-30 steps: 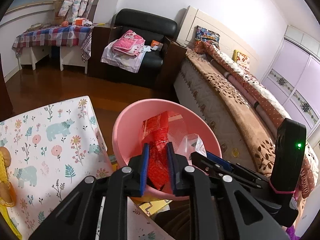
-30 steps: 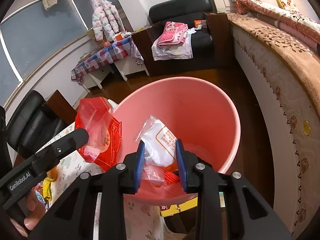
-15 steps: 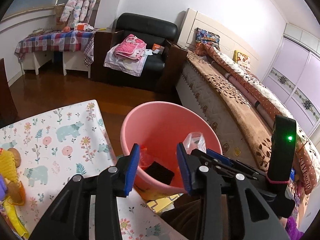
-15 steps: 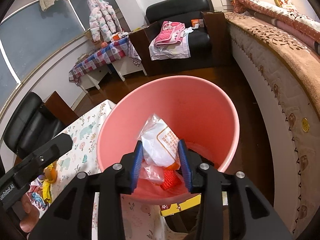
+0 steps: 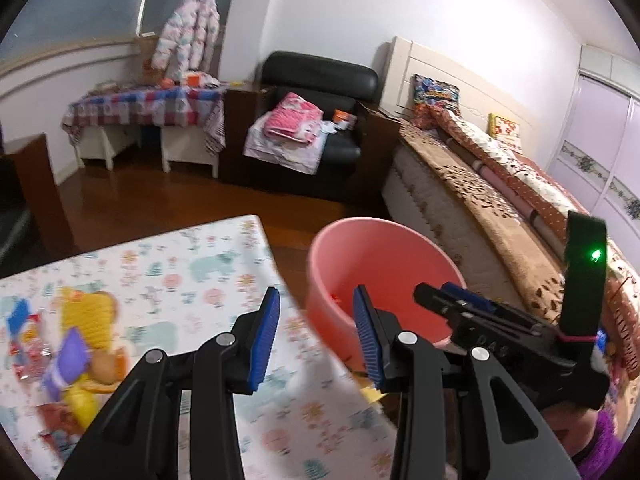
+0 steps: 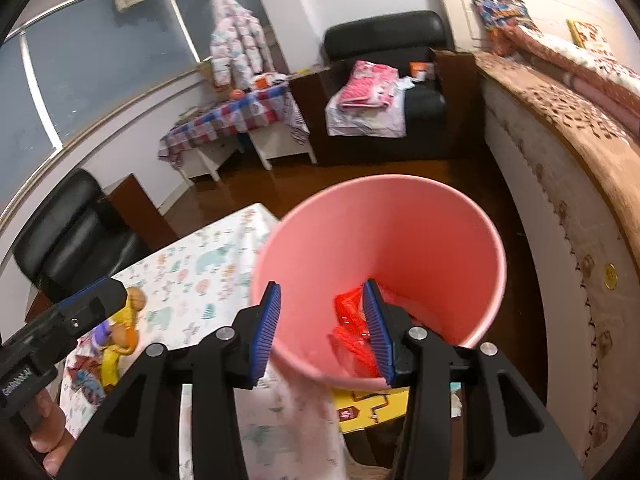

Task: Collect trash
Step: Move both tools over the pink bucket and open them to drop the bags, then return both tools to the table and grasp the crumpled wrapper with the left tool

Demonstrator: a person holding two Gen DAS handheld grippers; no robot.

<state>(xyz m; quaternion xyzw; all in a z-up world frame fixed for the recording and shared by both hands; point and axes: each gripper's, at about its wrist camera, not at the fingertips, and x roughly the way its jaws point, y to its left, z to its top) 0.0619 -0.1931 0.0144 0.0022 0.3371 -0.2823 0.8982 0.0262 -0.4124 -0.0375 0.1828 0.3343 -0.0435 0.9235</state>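
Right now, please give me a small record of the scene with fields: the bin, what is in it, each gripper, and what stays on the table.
bin: pink bucket, beside the table
bin contents: red wrappers
left gripper: open, empty
right gripper: jaws opening, nothing between them, above the bucket
table: floral tablecloth; yellow, purple and red items near its left edge, blurred

the left gripper (image 5: 316, 332) hung with its blue-padded jaws apart and nothing between them, above the edge of a table covered in a floral animal-print cloth (image 5: 192, 280). just past that edge stood a pink bucket (image 5: 380, 264) with a scrap of red trash (image 5: 334, 298) showing inside, and the right gripper (image 5: 472, 312) reached in from the right over its rim. blurred wrappers and a yellow toy (image 5: 86, 320) lay on the cloth at the left, with a bed (image 5: 480, 200) and a black armchair (image 5: 320, 92) beyond.
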